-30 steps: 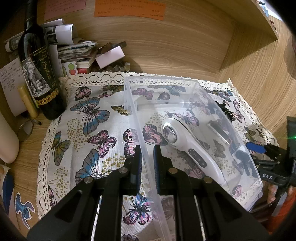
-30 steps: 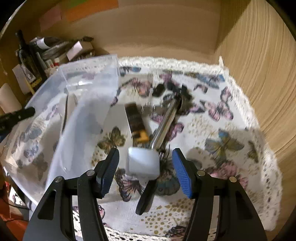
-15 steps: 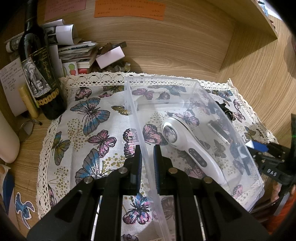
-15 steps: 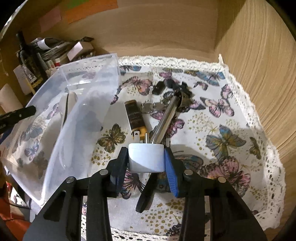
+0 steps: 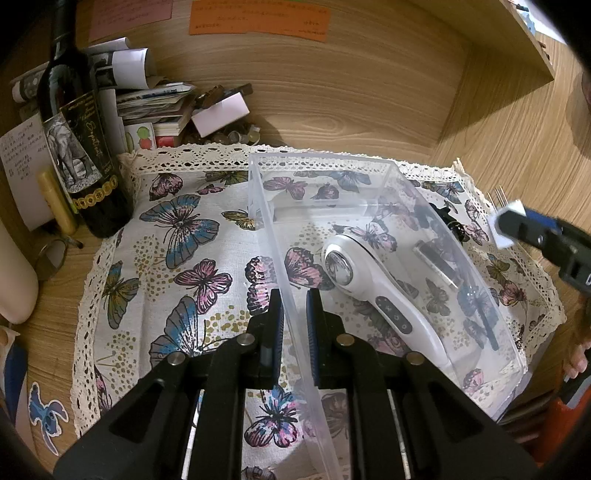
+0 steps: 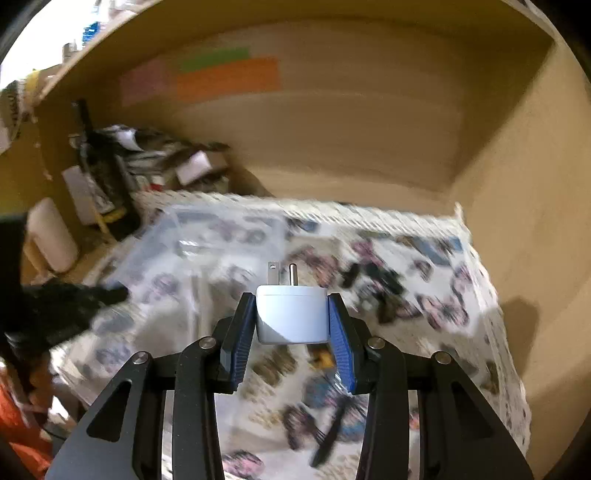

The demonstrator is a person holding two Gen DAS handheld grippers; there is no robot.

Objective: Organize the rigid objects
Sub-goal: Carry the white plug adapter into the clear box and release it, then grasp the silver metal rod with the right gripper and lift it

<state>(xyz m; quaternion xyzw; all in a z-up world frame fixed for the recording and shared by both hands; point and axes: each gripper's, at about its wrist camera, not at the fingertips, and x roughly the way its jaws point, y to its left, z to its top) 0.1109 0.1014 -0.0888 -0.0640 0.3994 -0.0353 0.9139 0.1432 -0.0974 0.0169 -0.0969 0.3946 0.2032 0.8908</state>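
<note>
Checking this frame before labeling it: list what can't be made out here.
- Right wrist view: items on the butterfly cloth under the white plug adapter are smeared by motion blur.
- Left wrist view: dark objects beyond the clear bin are distorted by its far wall.
- Left wrist view: orange note text is too small.

I am looking into a wooden alcove whose back wall (image 5: 332, 92) and right side wall (image 5: 509, 140) show pale grain under warm, dim light. Orange (image 5: 258, 18) and pink sticky notes (image 5: 129, 14) hang on the back wall. A lace-edged butterfly cloth (image 5: 184, 240) covers the wooden desk surface (image 5: 51, 317). In the back left corner I see a dark wine bottle (image 5: 74, 129) beside stacked papers (image 5: 155, 107).
</note>
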